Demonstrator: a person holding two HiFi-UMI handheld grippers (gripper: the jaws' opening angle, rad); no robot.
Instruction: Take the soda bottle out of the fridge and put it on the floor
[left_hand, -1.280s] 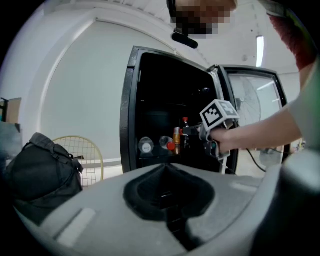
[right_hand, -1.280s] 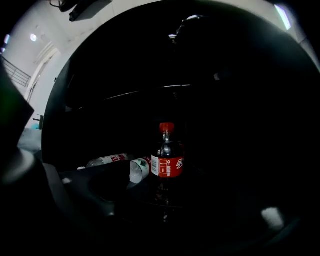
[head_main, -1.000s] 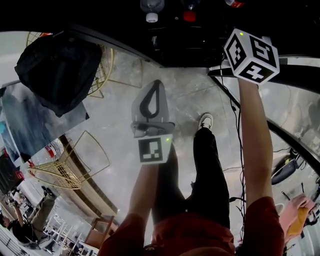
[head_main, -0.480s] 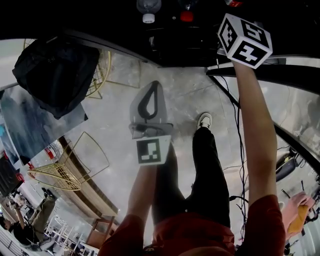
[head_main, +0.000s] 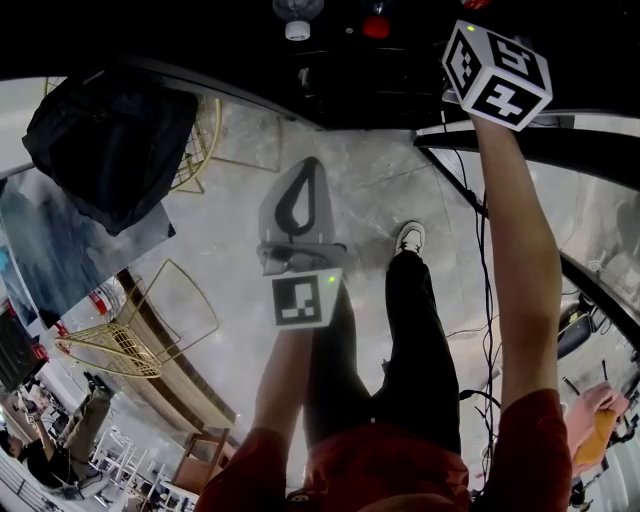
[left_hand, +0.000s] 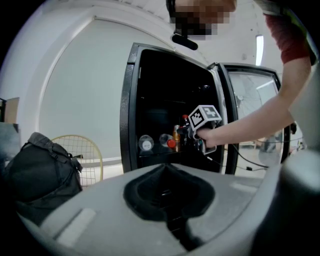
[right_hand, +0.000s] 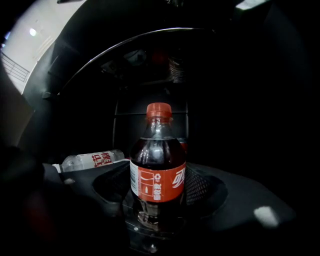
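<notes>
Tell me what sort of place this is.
Likely an indoor commercial or studio space rather than a home: a black glass-door drinks fridge, gold wire chairs, and a bare concrete floor.

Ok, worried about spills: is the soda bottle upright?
Upright: the soda bottle stands on its base, red cap on top.

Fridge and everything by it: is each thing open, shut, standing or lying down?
Fridge, door open.
Soda bottle, upright, capped, between the right gripper's jaws.
Clear bottle, lying on its side.
Right gripper, jaws apart, just been closing round the soda bottle.
Left gripper, jaws shut, empty.
</notes>
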